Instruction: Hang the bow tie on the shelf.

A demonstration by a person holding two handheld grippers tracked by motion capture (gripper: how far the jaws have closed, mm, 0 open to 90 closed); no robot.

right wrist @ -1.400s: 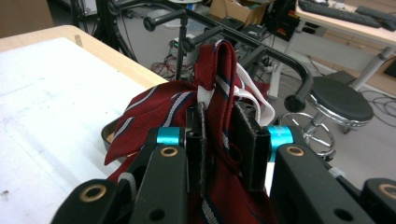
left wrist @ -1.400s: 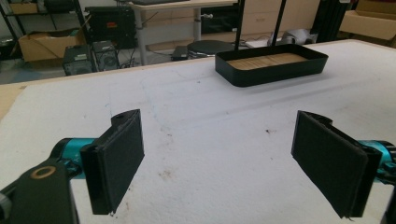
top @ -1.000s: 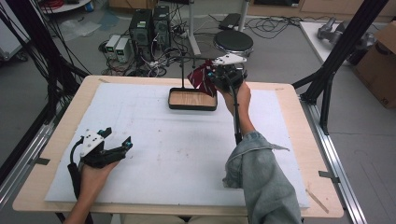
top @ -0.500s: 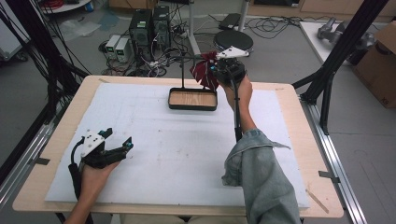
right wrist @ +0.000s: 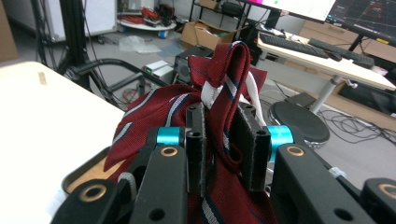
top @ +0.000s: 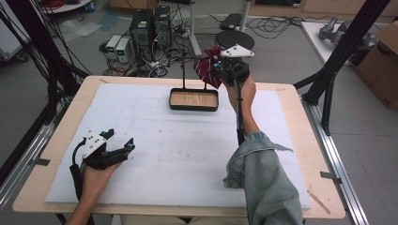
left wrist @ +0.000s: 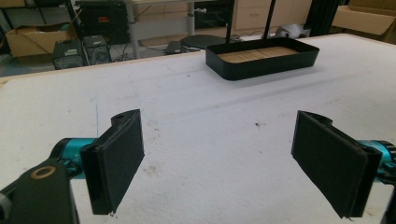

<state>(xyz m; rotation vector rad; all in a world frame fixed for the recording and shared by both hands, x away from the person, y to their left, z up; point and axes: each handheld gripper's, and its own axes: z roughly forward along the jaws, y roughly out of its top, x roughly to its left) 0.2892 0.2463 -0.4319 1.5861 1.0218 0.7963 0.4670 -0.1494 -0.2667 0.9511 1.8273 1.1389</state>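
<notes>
Necktie, red striped, bunching in right claw above tray; slack folds risking slippage. Left claw idling wide on bench.

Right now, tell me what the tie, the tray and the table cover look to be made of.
Tie: woven fabric, likely silk or polyester; dark red with fine ribbing, navy and white stripes, held in the right gripper.
Tray: black walls, probably painted metal, matte; its floor shows wood grain.
Table cover: white, matte sheet, maybe foam or felt; faintly scuffed.
</notes>
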